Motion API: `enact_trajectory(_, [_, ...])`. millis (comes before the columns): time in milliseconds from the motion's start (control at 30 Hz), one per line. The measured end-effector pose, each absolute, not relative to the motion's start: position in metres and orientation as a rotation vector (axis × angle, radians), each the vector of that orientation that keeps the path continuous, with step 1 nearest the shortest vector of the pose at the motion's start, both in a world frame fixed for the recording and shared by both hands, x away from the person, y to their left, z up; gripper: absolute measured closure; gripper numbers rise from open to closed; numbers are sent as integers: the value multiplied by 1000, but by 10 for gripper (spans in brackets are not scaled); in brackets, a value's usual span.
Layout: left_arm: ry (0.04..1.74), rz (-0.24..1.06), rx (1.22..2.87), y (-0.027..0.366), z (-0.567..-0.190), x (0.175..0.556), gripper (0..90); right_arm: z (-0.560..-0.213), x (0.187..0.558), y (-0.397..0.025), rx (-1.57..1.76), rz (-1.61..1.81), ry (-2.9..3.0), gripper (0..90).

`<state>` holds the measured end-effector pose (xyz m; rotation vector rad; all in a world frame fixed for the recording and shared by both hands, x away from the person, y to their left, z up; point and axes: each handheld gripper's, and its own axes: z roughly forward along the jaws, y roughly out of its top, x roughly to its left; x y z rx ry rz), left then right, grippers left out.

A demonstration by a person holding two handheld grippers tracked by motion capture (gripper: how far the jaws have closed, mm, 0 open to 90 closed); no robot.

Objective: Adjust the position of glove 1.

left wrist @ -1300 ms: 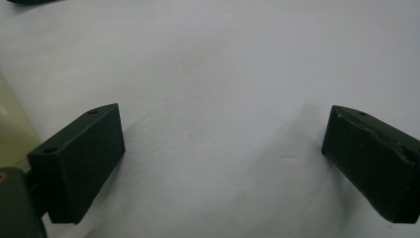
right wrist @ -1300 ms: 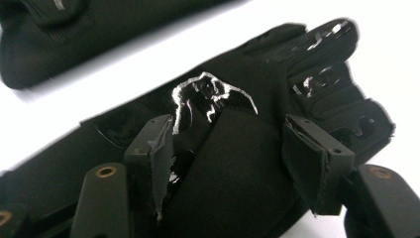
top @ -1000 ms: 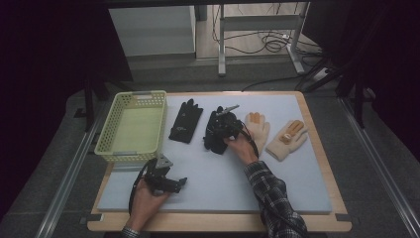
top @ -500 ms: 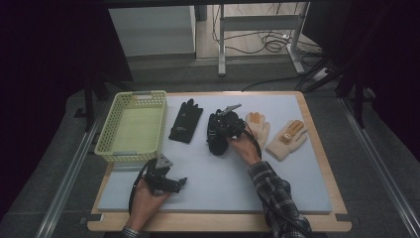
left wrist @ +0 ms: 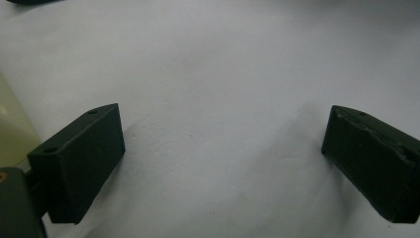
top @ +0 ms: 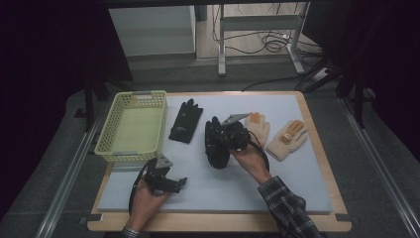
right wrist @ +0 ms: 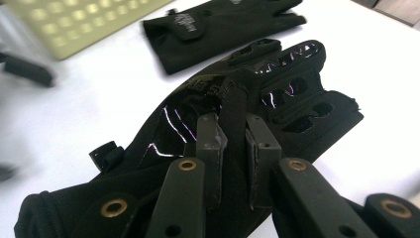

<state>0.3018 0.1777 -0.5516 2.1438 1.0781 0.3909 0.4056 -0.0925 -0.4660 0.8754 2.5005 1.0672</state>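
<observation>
Right gripper view: right gripper (right wrist: 233, 139) pinches a fold of the black glove (right wrist: 257, 99) mid-worktop, enough grip to lift it, probably toward the basket (top: 131, 126). Left gripper (left wrist: 223, 153) is wide open, idle near the worktop (top: 297, 183) front edge.

Beyond the far edge of the wood-rimmed table (top: 324, 163) with its pale grey mat, away from both tongs, a grey carpeted floor (top: 391, 163) runs into darkness, where metal desk legs (top: 221, 39), tangled cables (top: 267, 42) and a pale cabinet (top: 151, 29) stand dimly lit.
</observation>
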Motion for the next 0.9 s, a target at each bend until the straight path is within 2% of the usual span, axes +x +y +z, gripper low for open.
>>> enact_trajectory(133, [1082,392,2136,177,-552,302,31,-469,371,-100,876,1083,2513,781])
enact_trajectory(333, [1081,389,2142,177,-552,302,31,-484,340,-106,880,1067,2509,777])
enact_trajectory(467, [1083,390,2136,177,-552,302,31,-497,335,-108,891,1058,2529,763])
enact_trajectory(633, [1084,390,2136,177,-552,302,32,-507,335,-110,892,1115,2554,522])
enact_trajectory(800, [1084,389,2137,177,-552,302,32,-493,338,-112,881,1135,2528,505])
enact_trajectory(900, [1084,389,2137,177,-552,302,32,-491,341,-112,859,1110,2535,550])
